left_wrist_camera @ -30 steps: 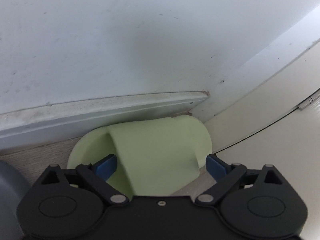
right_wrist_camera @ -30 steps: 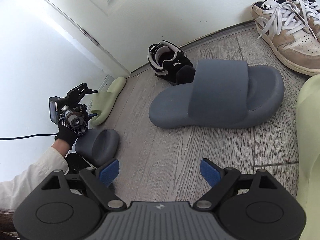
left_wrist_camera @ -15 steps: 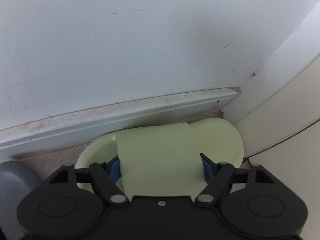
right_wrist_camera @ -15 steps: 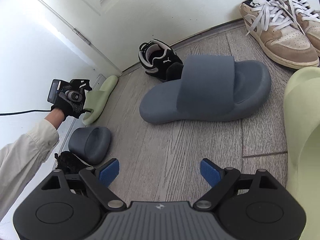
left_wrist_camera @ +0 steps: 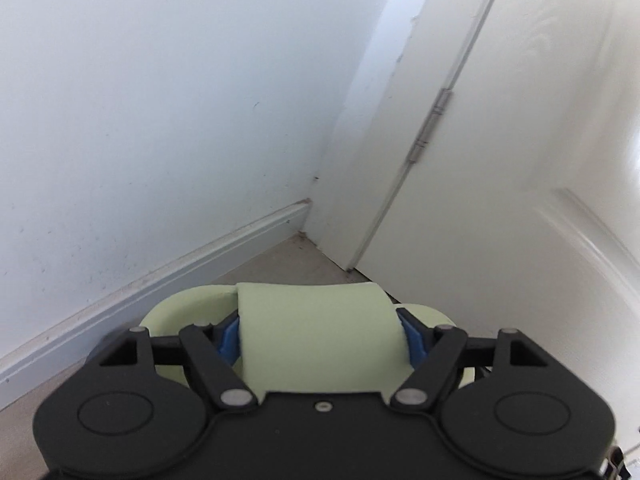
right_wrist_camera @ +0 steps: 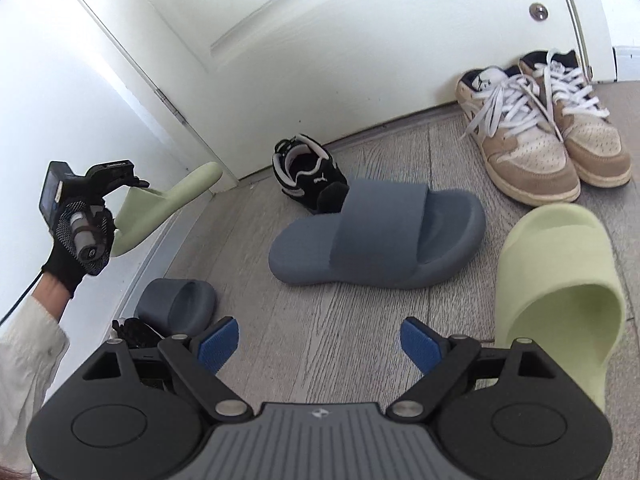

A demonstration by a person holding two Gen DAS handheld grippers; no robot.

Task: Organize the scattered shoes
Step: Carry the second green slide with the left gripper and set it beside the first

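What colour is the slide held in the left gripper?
Pale green slide; clearest in the left wrist view.

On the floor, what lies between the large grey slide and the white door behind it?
A black sneaker lies between the grey slide and the white door, its toe end touching or overlapping the slide's strap. The right wrist view shows this.

Grey wood floor [right_wrist_camera: 360, 360] bears grey slides [right_wrist_camera: 380, 236], tan sneakers [right_wrist_camera: 540, 152], black sneaker [right_wrist_camera: 308, 168], green slide [right_wrist_camera: 556, 276].

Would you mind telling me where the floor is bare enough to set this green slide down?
Bare floor lies in front of the right gripper, between the grey slide and the green slide. Crowded: the door side, with the black shoe and tan sneakers.
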